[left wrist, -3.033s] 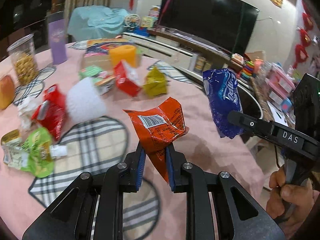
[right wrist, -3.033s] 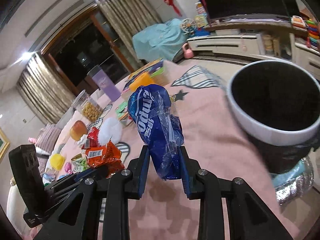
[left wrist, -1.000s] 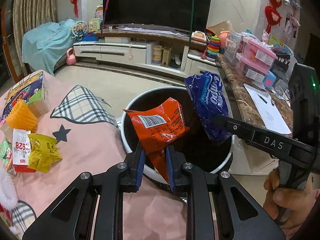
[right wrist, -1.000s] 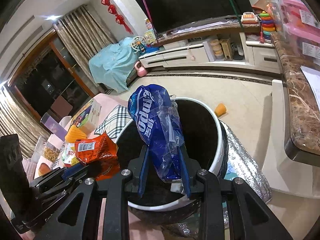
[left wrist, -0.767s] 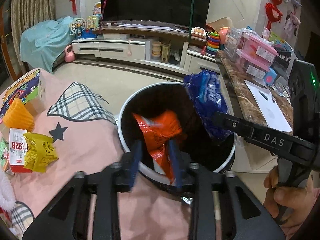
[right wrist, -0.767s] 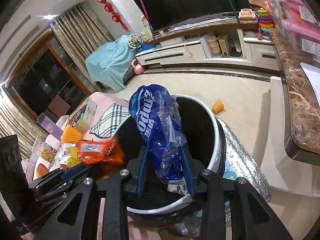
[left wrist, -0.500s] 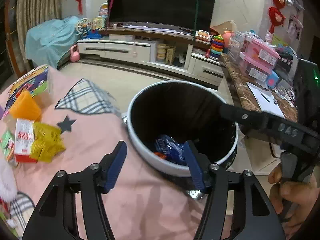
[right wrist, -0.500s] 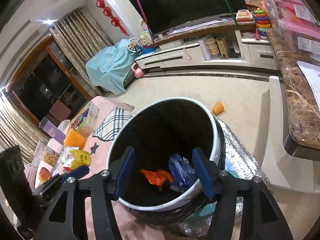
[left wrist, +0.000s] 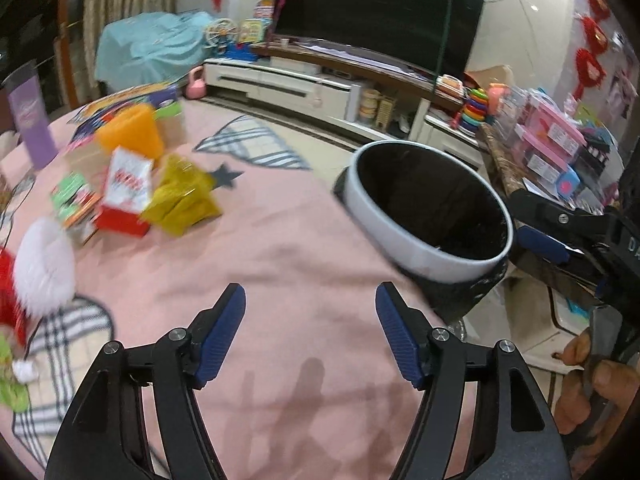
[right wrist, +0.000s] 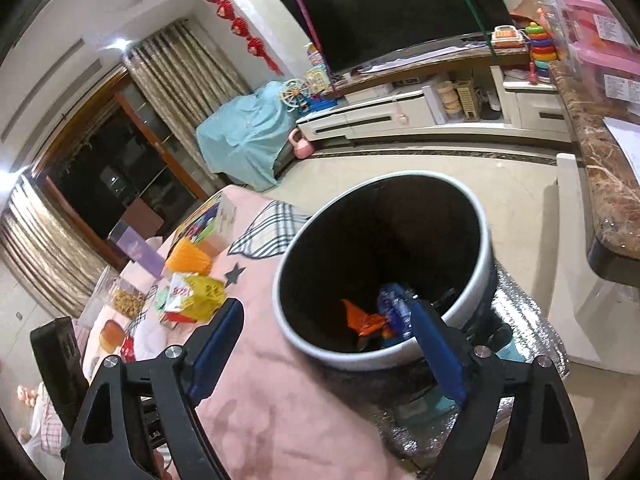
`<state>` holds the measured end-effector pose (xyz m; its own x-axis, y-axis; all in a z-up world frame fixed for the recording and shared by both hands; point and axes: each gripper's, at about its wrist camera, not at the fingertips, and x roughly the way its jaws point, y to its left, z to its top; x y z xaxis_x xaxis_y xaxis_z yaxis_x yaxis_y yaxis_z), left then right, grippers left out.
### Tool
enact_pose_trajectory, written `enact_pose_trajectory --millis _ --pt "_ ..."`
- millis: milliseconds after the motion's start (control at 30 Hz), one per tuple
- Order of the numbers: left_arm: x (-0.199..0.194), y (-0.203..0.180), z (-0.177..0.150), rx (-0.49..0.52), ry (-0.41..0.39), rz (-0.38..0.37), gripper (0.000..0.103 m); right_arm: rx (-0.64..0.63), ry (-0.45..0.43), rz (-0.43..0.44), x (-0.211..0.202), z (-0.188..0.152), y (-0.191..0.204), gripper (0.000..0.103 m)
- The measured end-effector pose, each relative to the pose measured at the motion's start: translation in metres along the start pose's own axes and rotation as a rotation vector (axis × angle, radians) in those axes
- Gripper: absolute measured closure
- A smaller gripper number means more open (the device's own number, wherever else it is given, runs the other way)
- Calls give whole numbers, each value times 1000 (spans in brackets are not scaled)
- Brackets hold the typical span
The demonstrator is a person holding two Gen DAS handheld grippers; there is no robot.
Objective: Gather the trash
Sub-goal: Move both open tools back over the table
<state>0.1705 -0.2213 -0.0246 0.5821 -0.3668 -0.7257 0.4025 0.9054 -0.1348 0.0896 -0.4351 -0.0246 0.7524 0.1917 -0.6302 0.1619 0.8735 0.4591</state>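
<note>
The white-rimmed black trash bin [left wrist: 420, 256] stands at the table's right edge; it also shows in the right wrist view [right wrist: 486, 248]. Inside it lie an orange wrapper [right wrist: 360, 320] and a blue wrapper [right wrist: 394, 310]. My left gripper [left wrist: 310, 304] is open and empty over the pink tablecloth [left wrist: 280, 264], left of the bin. My right gripper [right wrist: 326, 312] is open and empty, at the bin's near rim; it shows in the left wrist view beside the bin [left wrist: 544, 240]. On the table lie a yellow wrapper [left wrist: 182, 202], a red and white packet [left wrist: 126, 196] and a white fluffy piece [left wrist: 44, 260].
An orange cup [left wrist: 130, 134], a purple cup [left wrist: 30, 114] and a colourful box [left wrist: 132, 96] stand at the table's far side. A jar of snacks [right wrist: 124, 300] sits further left. A marble counter [right wrist: 600, 184] is right of the bin, and a TV unit [left wrist: 320, 84] behind.
Both grippers opened over the bin and dropped the orange and blue wrappers into it. My left gripper has since swung left, back over the table.
</note>
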Motion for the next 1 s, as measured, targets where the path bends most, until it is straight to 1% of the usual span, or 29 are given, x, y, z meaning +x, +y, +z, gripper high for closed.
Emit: enact_pose_trajectory --millis 33,100,267,533,667,833,900,1000 --pt "-4 7 -4 -16 -2 6 34 -7 1 4 0 -2 4 14" --pt "-9 18 -12 -37 -5 21 34 -24 6 12 1 -7 14 9" --pt "-25 49 -30 -99 -18 57 34 -52 35 46 9 -20 36 5" --pt "-45 92 -51 -181 -33 106 33 -63 94 93 24 -42 66 4" --pt "-52 107 -59 -210 -41 124 33 -83 116 111 33 -50 81 4" --pt "-59 124 -67 -240 -47 142 33 -104 147 120 44 -61 97 4" --pt "-60 129 -69 -249 -49 148 33 -114 164 115 51 -64 103 0" --pt "-63 140 -72 -268 -53 159 33 -126 183 111 59 -69 110 0"
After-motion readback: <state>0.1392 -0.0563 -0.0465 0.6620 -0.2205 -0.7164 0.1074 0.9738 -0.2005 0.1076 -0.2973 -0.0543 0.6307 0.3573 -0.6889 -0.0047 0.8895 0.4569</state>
